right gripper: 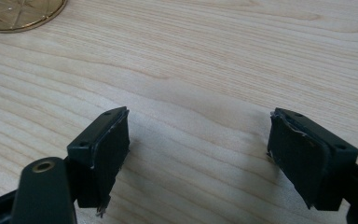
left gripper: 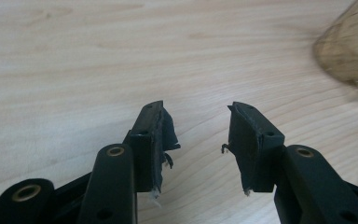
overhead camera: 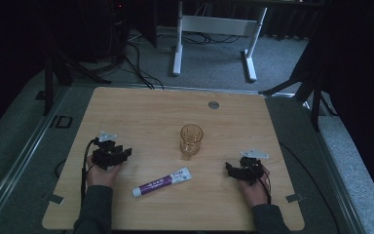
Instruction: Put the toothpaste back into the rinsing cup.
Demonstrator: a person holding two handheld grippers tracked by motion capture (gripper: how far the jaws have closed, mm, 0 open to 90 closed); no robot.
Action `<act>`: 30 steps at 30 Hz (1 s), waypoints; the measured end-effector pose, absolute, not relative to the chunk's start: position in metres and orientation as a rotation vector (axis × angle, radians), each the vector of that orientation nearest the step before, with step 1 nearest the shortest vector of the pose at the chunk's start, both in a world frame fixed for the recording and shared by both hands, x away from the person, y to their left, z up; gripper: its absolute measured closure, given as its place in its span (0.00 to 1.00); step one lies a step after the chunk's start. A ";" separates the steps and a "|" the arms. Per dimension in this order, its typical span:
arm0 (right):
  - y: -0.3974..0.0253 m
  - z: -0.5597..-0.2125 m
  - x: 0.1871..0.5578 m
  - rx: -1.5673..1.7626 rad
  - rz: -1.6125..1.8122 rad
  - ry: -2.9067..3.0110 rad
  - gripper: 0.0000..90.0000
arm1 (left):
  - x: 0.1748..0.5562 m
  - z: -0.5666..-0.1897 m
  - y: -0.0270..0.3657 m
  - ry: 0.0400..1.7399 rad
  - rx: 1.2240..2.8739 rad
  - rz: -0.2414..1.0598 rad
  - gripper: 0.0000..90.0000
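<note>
I am reading both claws as parted and empty. The left gripper (overhead camera: 125,152) is resting on the wooden table (overhead camera: 141,109) at my left, its jaws standing apart with bare wood between them in the left gripper view (left gripper: 196,140). The right gripper (overhead camera: 230,170) is lying at my right, its jaws spread wider in the right gripper view (right gripper: 198,156), gripping nothing.

The toothpaste tube (overhead camera: 161,182) is lying flat between the two claws, nearer to me than either jaw tip, white cap end pointing toward the left hand, touching neither claw. Just beyond it, between the claws and slightly farther out, the amber glass (overhead camera: 191,140) is standing upright, apart from both.

Past the glass a round grey grommet (overhead camera: 214,105) is sitting near the table's far edge. Beyond the table, grey carpet (overhead camera: 214,63) is carrying black cables (overhead camera: 136,66) and a white desk frame (overhead camera: 214,29); the room around it is dark.

The left gripper view is catching the glass (left gripper: 349,56) as a blur at upper right of its jaws; the right gripper view is showing its patterned base (right gripper: 21,14) at upper left. The high view is giving me the tube and the room.
</note>
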State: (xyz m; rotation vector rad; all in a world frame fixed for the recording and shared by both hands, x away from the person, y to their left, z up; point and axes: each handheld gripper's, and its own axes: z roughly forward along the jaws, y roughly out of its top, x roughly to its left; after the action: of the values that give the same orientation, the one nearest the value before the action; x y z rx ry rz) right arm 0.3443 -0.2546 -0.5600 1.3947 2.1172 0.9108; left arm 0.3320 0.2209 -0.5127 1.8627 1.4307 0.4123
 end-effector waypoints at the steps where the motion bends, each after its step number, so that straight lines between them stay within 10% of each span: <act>1: -0.255 -0.560 0.344 1.395 0.911 2.117 0.23 | 0.332 -0.513 0.221 1.431 1.863 0.412 0.63; 30: -0.254 -0.560 0.344 1.399 0.912 2.114 0.23 | 0.323 -0.473 0.192 1.231 1.988 0.425 0.62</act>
State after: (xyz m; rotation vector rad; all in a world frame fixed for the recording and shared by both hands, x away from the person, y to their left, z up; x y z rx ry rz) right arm 0.3436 -0.2542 -0.5599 1.3994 2.1142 0.9123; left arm 0.3235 0.1917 -0.4731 1.9882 1.2312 0.4245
